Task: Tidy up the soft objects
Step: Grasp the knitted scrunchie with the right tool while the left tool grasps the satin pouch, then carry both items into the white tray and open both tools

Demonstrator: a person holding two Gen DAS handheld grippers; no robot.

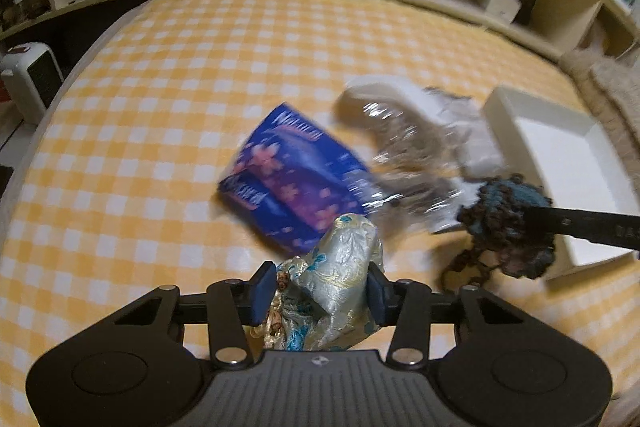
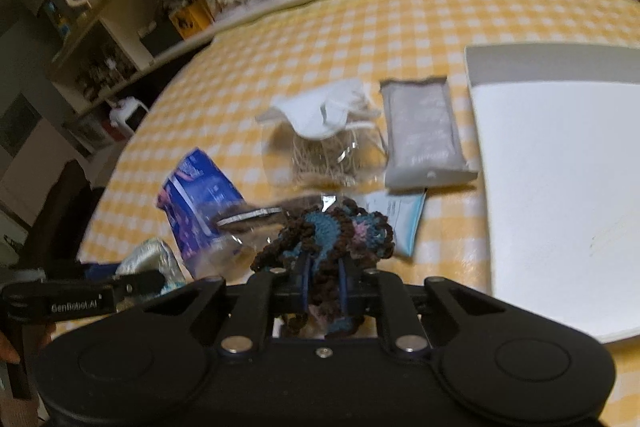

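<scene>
Holding a dark crochet piece pinched between nearly closed jaws, the right gripper has the white tray just to its right, the tray's long side running away from it. The left gripper, jaws about half closed, clamps a pale brocade pouch. From there the tray sits far right past the other arm (right hand nearer).
</scene>
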